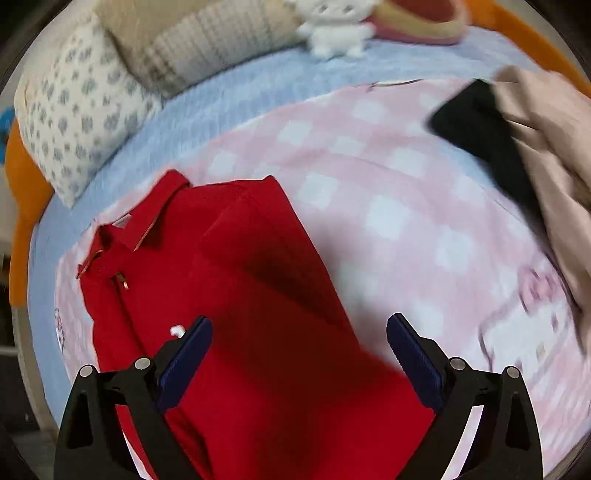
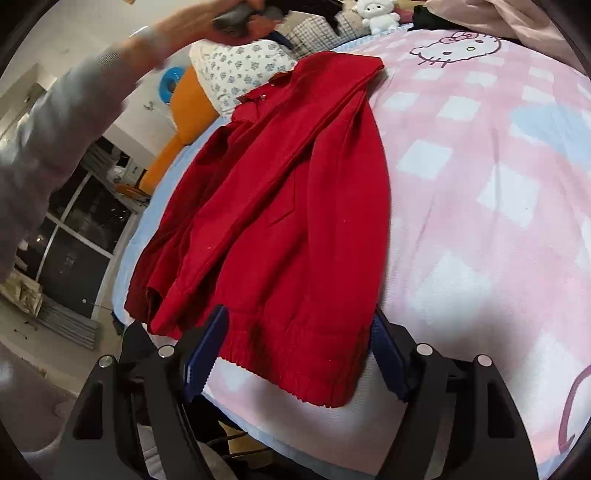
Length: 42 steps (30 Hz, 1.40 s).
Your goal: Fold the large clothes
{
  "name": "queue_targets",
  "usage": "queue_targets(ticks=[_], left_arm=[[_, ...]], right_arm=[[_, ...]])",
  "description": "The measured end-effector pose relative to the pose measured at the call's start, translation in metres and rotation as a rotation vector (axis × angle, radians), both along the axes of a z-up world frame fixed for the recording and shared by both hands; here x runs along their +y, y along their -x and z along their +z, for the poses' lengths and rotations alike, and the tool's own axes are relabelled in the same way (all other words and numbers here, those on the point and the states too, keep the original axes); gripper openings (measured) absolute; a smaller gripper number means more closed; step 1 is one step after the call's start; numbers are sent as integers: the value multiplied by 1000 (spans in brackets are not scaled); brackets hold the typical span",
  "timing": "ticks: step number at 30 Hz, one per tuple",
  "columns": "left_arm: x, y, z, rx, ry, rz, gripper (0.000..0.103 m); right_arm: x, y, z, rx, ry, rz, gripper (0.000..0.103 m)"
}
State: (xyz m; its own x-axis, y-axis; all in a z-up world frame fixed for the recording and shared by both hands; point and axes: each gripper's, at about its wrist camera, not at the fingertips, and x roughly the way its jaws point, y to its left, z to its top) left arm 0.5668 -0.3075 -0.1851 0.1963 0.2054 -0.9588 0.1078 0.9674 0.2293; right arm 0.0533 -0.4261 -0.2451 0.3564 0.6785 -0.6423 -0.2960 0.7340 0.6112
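A red zip jacket (image 1: pixel 258 295) lies on the pink checked blanket (image 1: pixel 406 206), collar toward the pillows, one side folded over the body. My left gripper (image 1: pixel 299 325) is open and empty, hovering above the jacket's middle. In the right wrist view the jacket (image 2: pixel 288 206) lies lengthwise with its ribbed hem (image 2: pixel 295 354) nearest. My right gripper (image 2: pixel 299 314) is open, its blue pads straddling the hem without closing on it.
Pillows (image 1: pixel 85 110) and a white plush toy (image 1: pixel 332 33) sit at the bed's head. A beige and black clothes pile (image 1: pixel 535 147) lies at the right. The person's left arm (image 2: pixel 74 110) reaches overhead. The bed's edge and a dark window (image 2: pixel 85 229) are to the left.
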Motion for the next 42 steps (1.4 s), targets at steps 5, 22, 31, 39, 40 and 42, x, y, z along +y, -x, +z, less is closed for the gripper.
queue_targets(ticks=[5,22,31,39,40,42], left_arm=[[4,-31,-37,47,-78,87,95],[36,-35,-19,105,130,45,18],[99,-19,27,52,493,-87,15],[212,-2,48,17,755,-121,15],[226,-1,46,14,767,-112,15],[256,-3,34,16,799,-71,15]], right_arm=[[-12,2,-5,-27,-23,-4,56],[-23,6,14,-65,-78,-34,20],[33,-10,84,-161,-131,143,17],[144,-18,108,-183,-82,394,17],[158,-17,106,-177,-60,424,17],[188,-15,95,-154,1,488,17]])
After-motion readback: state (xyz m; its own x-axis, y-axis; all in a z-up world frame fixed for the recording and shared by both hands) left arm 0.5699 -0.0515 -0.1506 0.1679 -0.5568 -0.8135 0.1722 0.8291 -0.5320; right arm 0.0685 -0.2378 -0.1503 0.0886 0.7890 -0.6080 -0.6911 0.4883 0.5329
